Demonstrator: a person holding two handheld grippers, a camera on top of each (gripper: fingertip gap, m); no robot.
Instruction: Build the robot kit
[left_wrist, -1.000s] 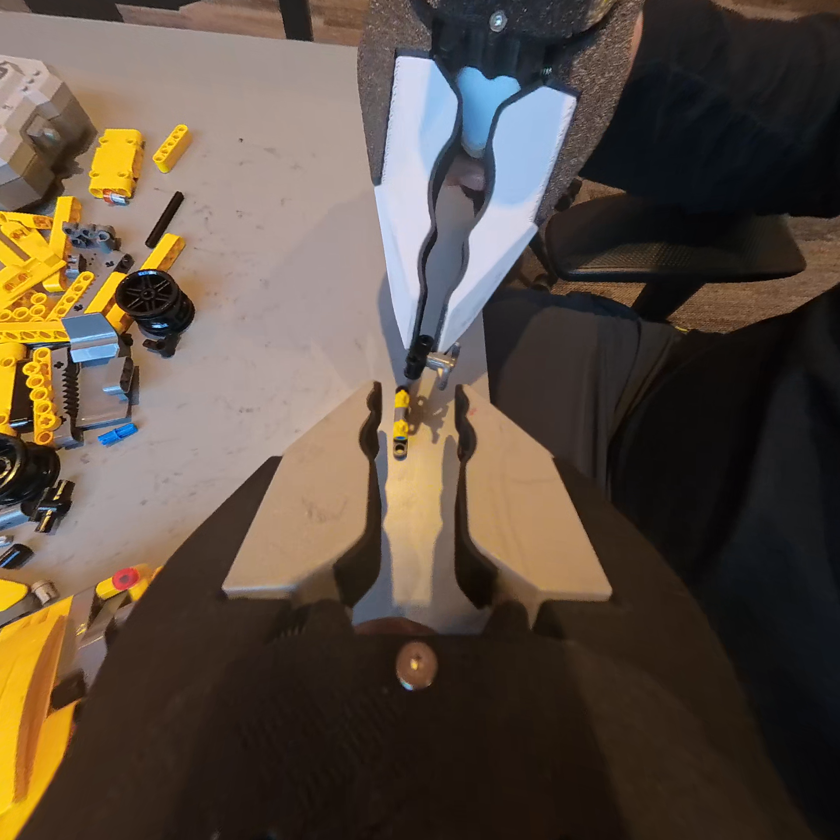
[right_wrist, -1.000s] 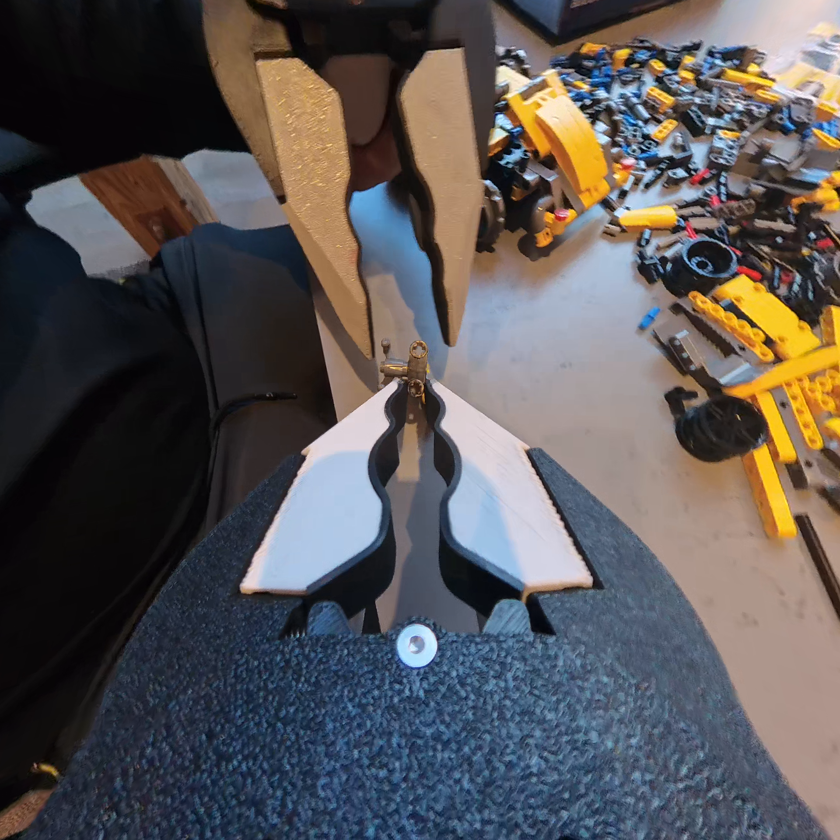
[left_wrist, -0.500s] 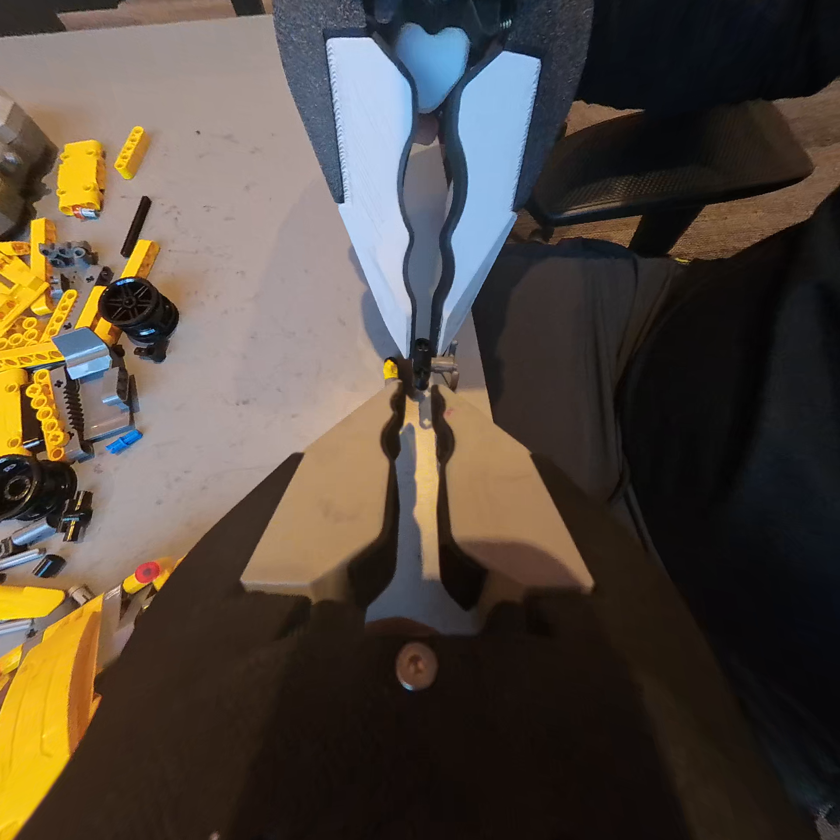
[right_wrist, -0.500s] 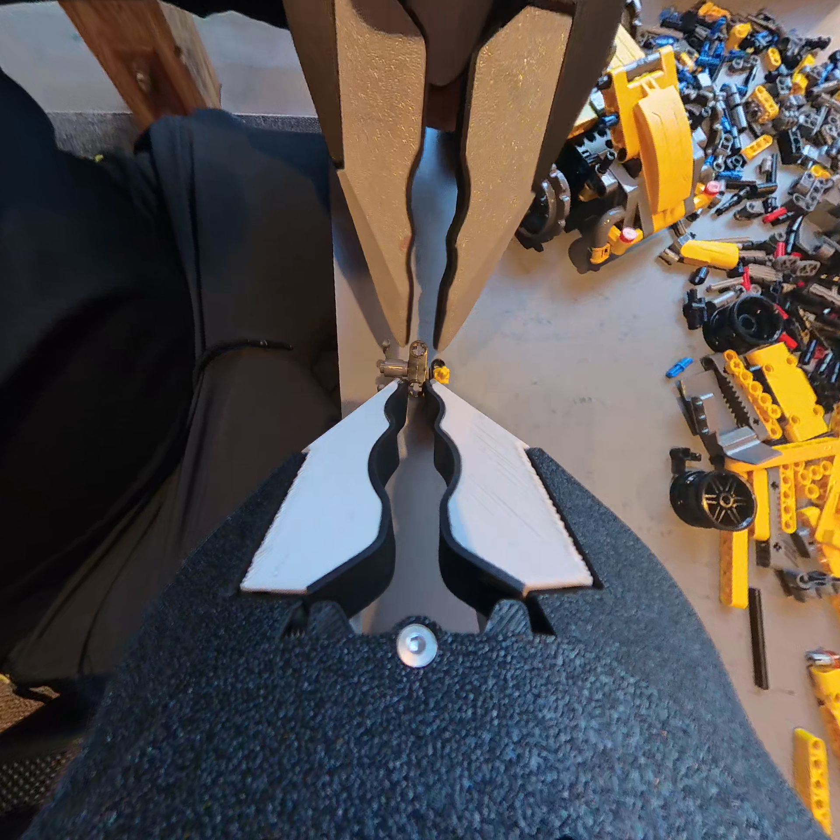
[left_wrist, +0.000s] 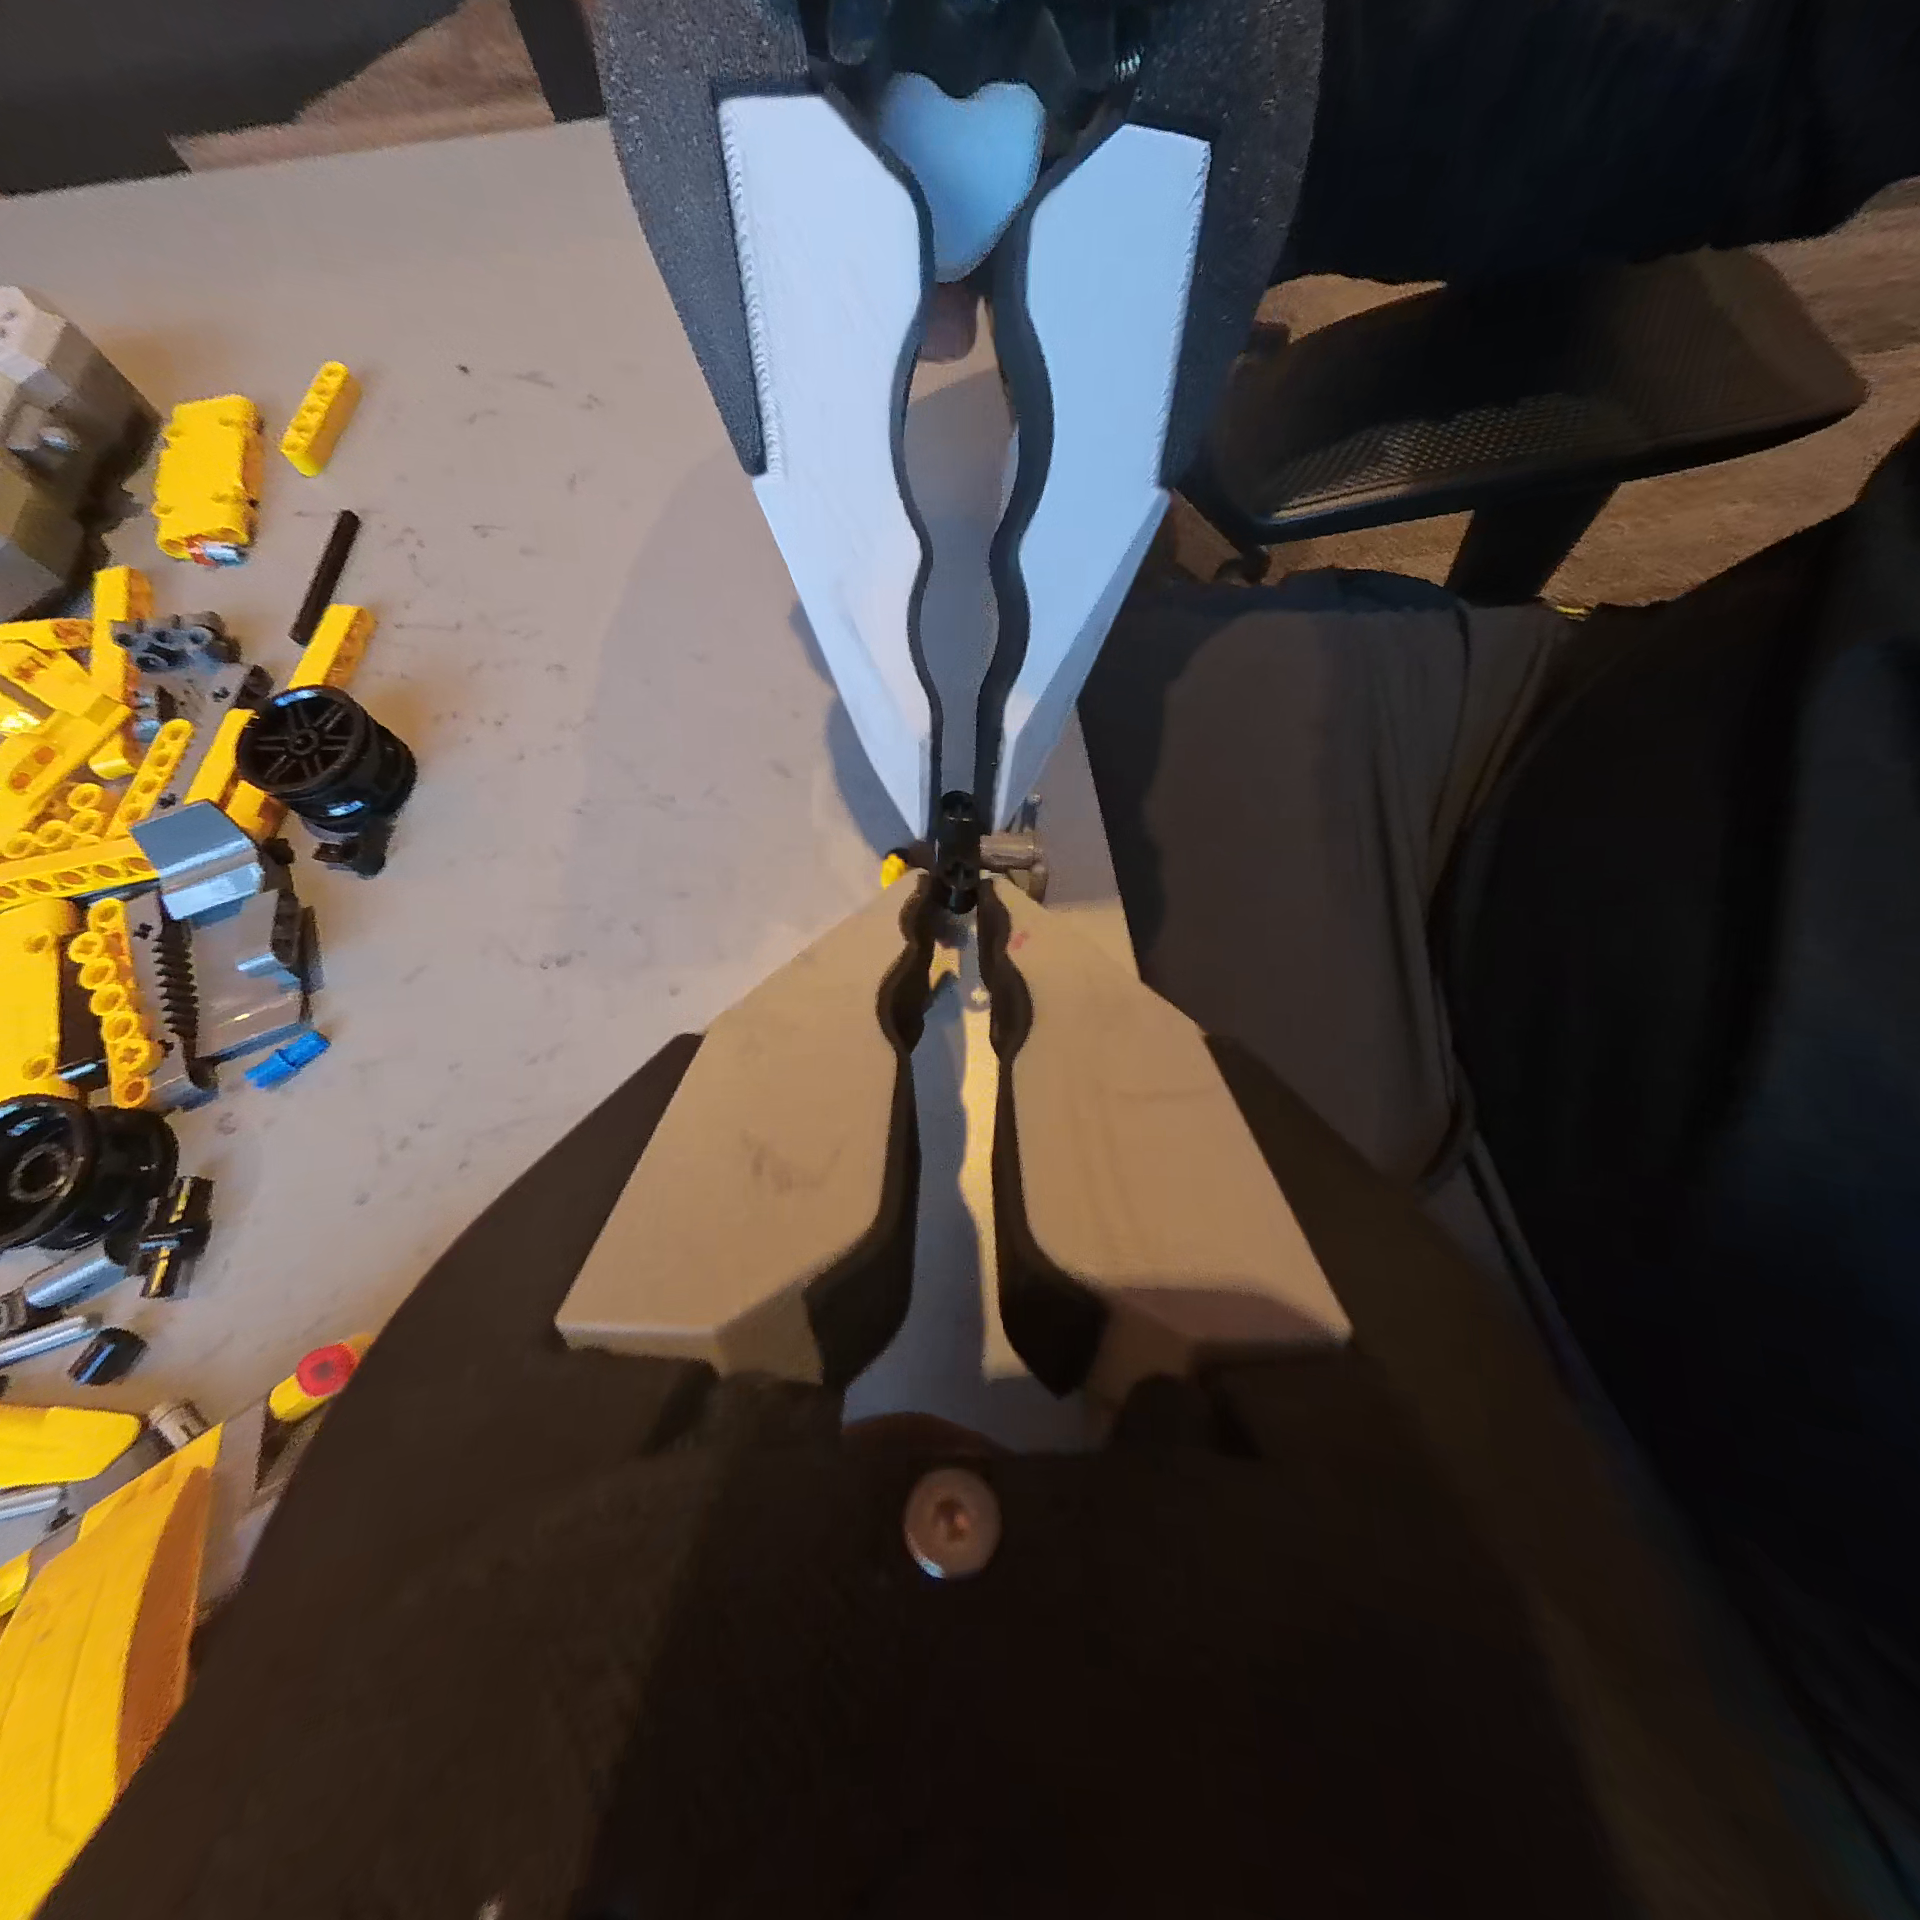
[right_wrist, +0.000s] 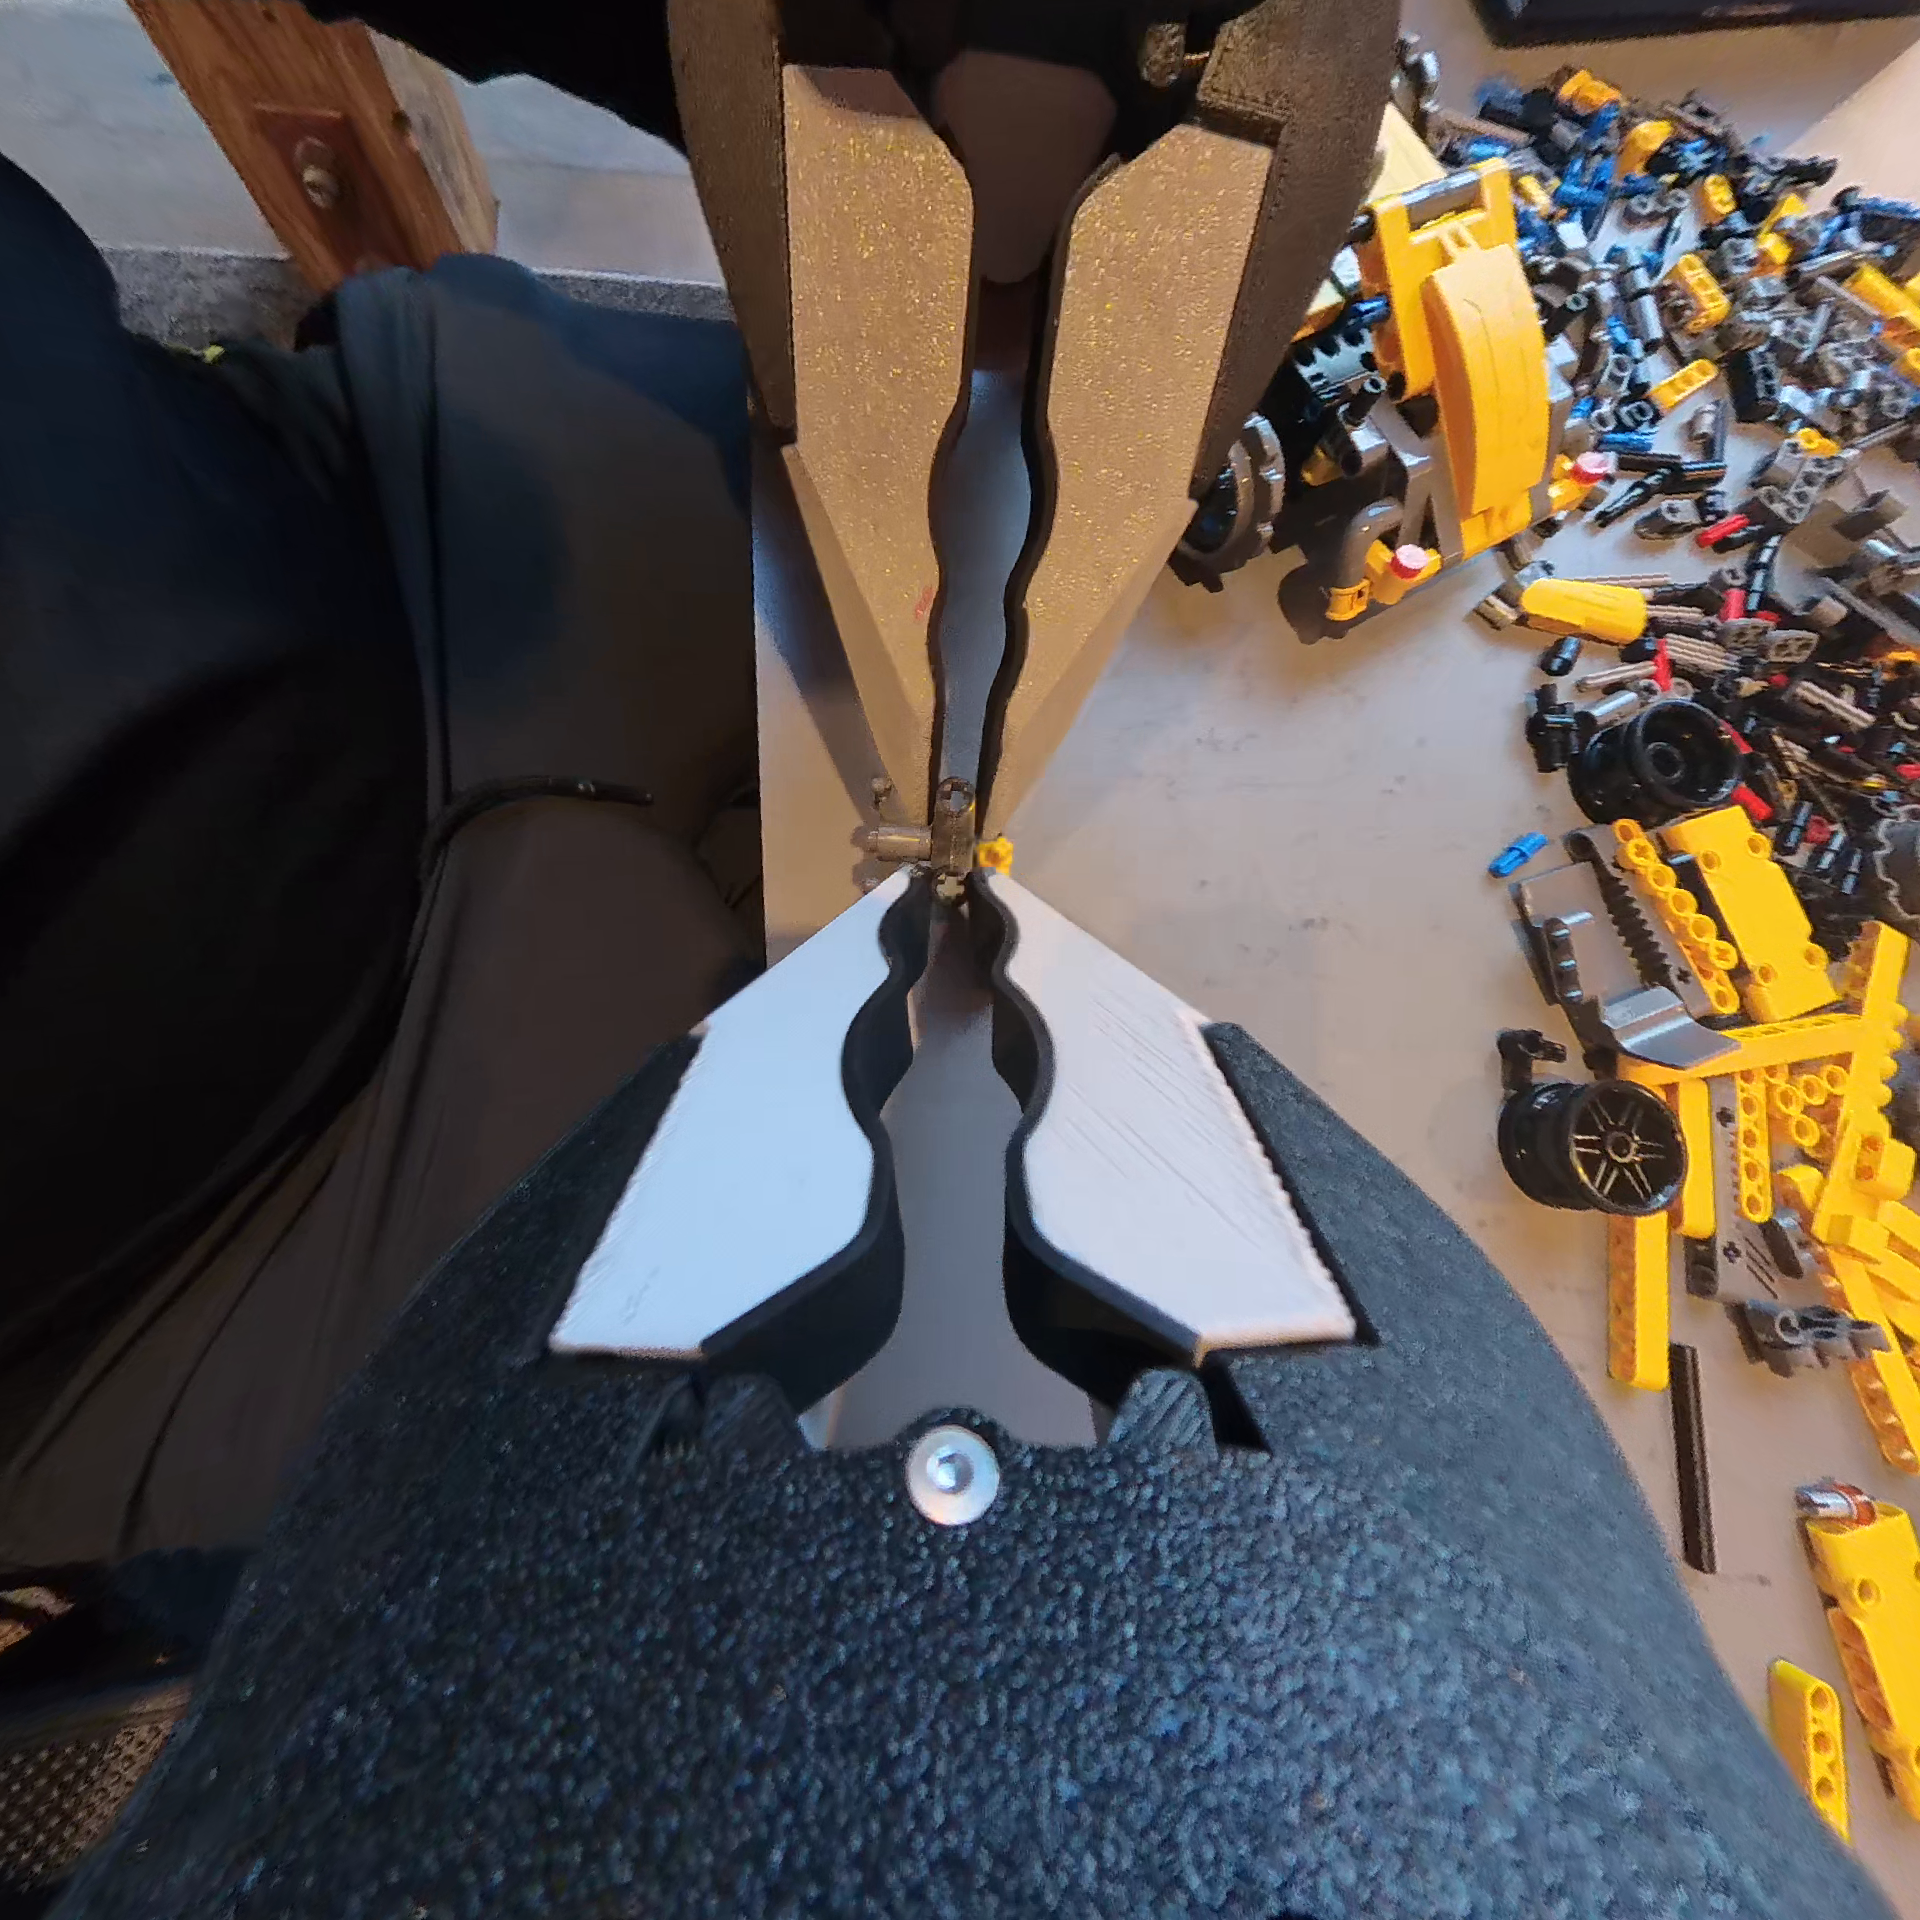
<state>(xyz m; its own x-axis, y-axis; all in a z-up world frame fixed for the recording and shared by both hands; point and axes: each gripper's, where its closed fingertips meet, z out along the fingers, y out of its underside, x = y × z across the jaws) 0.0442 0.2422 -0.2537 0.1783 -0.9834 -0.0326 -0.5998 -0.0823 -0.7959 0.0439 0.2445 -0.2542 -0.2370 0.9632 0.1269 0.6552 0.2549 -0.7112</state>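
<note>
A small assembly of building-toy parts hangs between the two grippers just above the table edge: a black connector with a grey pin on one side and a yellow bit on the other. My left gripper, with tan fingers, is shut on its near end. My right gripper, with white fingers, is shut on the assembly from the opposite side. The two grippers meet tip to tip. The right gripper shows in the left wrist view, and the left gripper in the right wrist view.
Loose yellow, grey and black toy parts lie on the light table, with a black wheel among them. A partly built yellow vehicle stands farther off. A person's dark-clothed lap and a black chair lie past the table edge. My left and right fingertips are right by each other.
One second ago my left gripper was open, with the assembly held only by the right gripper. The left gripper has moved in and shut on it; both have since held steady.
</note>
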